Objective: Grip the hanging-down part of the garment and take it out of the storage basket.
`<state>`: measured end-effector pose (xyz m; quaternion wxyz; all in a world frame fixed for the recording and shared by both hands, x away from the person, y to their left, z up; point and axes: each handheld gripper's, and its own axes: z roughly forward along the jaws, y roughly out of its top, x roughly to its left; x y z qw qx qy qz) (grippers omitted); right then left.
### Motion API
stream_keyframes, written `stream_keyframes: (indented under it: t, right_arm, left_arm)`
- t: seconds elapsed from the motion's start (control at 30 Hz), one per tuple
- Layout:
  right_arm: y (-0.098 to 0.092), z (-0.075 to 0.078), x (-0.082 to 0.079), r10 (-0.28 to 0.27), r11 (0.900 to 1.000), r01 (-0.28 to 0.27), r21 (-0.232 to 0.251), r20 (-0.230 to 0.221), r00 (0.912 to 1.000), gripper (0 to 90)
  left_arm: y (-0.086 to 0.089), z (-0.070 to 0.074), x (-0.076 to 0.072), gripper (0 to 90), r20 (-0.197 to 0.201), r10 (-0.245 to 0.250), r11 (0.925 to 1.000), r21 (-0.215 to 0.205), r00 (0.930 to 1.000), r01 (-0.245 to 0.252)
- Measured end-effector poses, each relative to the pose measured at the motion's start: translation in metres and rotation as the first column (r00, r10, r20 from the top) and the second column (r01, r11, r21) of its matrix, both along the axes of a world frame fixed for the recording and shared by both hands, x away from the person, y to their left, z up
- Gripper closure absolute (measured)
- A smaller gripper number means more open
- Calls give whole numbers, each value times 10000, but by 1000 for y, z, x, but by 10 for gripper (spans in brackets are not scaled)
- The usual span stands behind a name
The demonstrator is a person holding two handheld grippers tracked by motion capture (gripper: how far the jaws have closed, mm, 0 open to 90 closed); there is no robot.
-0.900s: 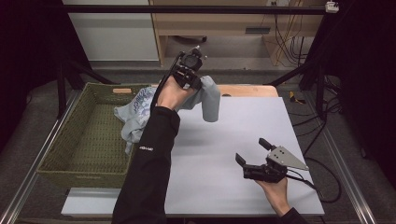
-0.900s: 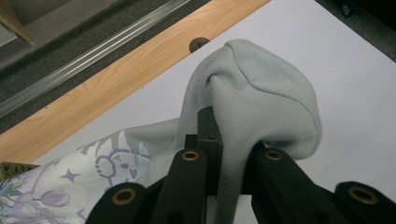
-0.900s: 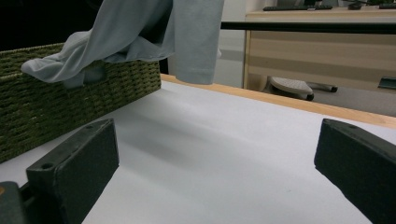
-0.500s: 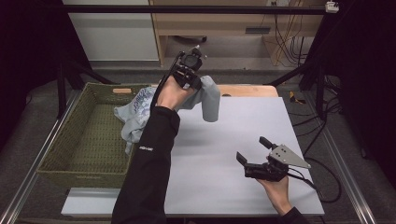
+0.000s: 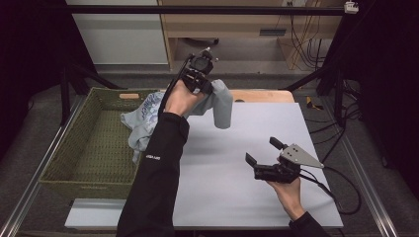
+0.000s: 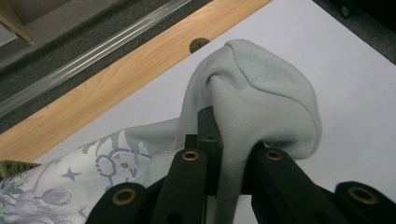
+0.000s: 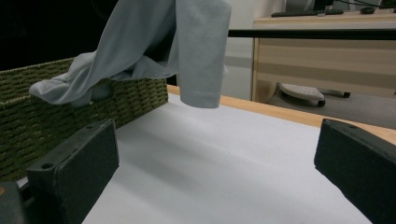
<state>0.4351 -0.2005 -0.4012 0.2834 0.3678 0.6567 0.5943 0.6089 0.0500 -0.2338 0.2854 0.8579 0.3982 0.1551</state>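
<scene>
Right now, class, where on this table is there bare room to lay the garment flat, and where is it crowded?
Free: the grey mat between the green basket and the right hand-held gripper. Crowded: the far-left corner, where the left hand-held gripper holds the pale garment up.

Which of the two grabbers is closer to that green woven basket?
The left. The left gripper is raised just beyond the basket's far right corner, clamping a grey garment. The right gripper sits open across the table, well away.
</scene>
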Motion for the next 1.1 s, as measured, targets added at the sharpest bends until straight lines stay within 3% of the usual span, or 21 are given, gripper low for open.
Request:
stream_keyframes:
  t: [0.23, 0.3, 0.5, 0.8, 1.1]
  right_arm:
    - [20, 6, 11, 382, 9990, -380, -224, 69, 9992, 4]
    - [26, 7, 12, 469, 9989, -469, -39, 22, 9989, 4]
    - [45, 8, 21, 776, 9968, -774, -219, 85, 9969, 4]
    - [73, 15, 33, 1060, 9944, -1060, -6, 94, 9943, 5]
    - [98, 17, 46, 1384, 9903, -1383, -124, 82, 9903, 5]
  left_arm:
    - [2, 1, -1, 846, -31, -35, 10000, -29, 10000, 35]
    - [3, 2, -1, 846, -32, -27, 10000, -11, 10000, 27]
    - [5, 6, -2, 846, -6, 19, 10000, 58, 10000, -19]
    - [4, 9, -4, 846, -35, 53, 9998, 191, 10000, -53]
    - [6, 11, -6, 846, 8, 140, 9997, 202, 9999, -140]
